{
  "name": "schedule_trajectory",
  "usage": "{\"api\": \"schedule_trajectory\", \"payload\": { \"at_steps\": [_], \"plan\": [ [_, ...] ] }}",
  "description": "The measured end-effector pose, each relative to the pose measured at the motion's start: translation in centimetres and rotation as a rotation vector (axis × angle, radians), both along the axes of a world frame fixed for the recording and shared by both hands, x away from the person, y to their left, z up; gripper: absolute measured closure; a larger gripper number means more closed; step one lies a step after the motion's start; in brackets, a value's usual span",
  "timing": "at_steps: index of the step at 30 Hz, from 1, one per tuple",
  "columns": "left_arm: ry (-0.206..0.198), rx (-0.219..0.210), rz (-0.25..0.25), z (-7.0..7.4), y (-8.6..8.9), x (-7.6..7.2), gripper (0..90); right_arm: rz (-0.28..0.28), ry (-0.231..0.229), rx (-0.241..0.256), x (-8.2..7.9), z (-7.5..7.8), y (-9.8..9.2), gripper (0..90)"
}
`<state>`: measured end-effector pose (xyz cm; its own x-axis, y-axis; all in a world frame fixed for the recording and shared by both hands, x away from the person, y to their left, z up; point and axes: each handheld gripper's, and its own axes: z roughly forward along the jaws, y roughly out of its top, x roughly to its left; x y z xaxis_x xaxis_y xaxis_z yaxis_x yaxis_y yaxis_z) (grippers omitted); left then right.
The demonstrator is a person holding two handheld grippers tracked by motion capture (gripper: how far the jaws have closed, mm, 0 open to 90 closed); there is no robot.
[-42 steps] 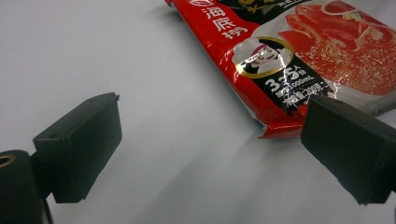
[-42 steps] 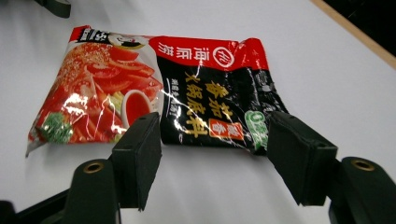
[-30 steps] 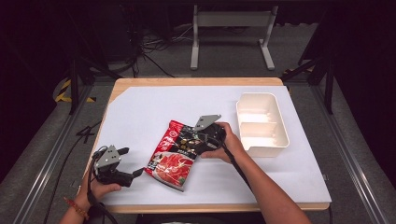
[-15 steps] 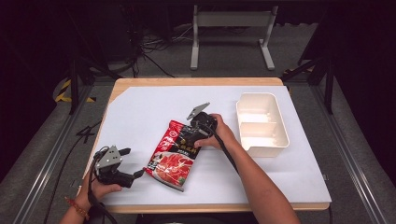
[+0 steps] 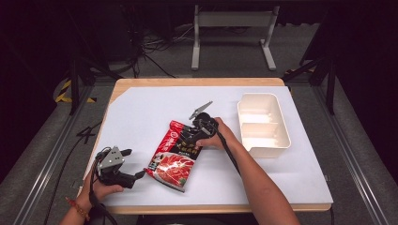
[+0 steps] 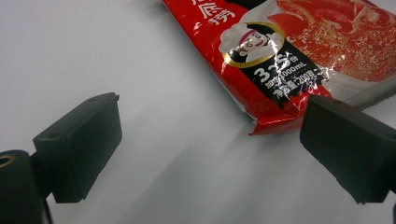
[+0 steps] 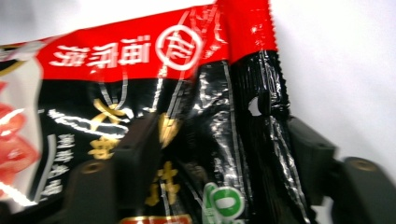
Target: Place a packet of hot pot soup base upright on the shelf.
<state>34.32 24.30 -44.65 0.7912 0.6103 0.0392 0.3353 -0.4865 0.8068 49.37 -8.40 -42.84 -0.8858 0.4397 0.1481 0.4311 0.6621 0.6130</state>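
Nearest the person, the left gripper (image 5: 138,174) rests low on the white surface (image 5: 141,112) at the front left, held in the left hand (image 5: 101,187). Its fingers (image 6: 79,140) stand wide apart with nothing between them. In the left gripper view the bare surface fills the gap, and the near corner of the red sauce packet (image 5: 176,154) lies just ahead of the right-side finger — close beside its tip, though whether they touch cannot be told.

The packet (image 6: 280,60) lies flat on the surface near the middle, a little left of centre, with its long axis slanting from the front edge up toward the far right. Its near half shows a red picture; its far half is black with a red band at the top.

At that far end the right gripper (image 5: 199,136), held in the right hand (image 5: 220,138), comes down on the packet's upper right edge. In the right gripper view the packet (image 7: 187,116) sits between the two fingers (image 7: 135,154), its black crinkled edge strip running down through the gap — one finger lies over the printed face, the other at the serrated side edge. The fingers are partly apart, straddling the packet's edge; whether they press on it cannot be told.

Farther right, well apart from the packet, stands a cream two-compartment tray (image 5: 281,140).
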Motion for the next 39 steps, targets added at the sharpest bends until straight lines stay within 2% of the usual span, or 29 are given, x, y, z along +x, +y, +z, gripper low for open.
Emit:
{"api": "schedule_trajectory", "payload": {
  "at_steps": [3, 9, 14, 19, 24, 34, 39],
  "plan": [
    [-0.002, 0.006, -0.003, 0.0, 0.0, 0.0, 6.6, 0.034, 0.018, 0.005, 0.0, 0.1, -0.1, 54.0],
    [0.006, 0.008, -0.004, -0.1, -0.1, 0.0, 6.6, 0.036, -0.008, -0.04, -0.2, 0.7, 0.1, 77.1],
    [0.004, 0.012, -0.001, -0.1, -0.1, 0.1, 6.6, 0.047, -0.045, -0.079, -0.5, 1.2, 0.4, 86.4],
    [0.005, 0.013, -0.003, -0.1, -0.1, 0.0, 6.7, 0.054, -0.078, -0.104, -1.0, 1.7, 0.5, 88.0],
    [0.005, 0.012, 0.001, -0.1, -0.2, 0.0, 6.7, 0.063, -0.108, -0.074, -1.5, 3.1, 0.2, 88.3],
    [-0.013, 0.001, 0.007, 0.1, 0.0, -0.1, 6.6, 0.125, -0.19, -0.023, -3.8, 7.6, 0.0, 88.4],
    [-0.019, -0.022, 0.012, 0.2, 0.2, -0.2, 6.2, 0.143, -0.237, -0.01, -5.0, 9.6, -0.2, 88.3]
  ]
}}
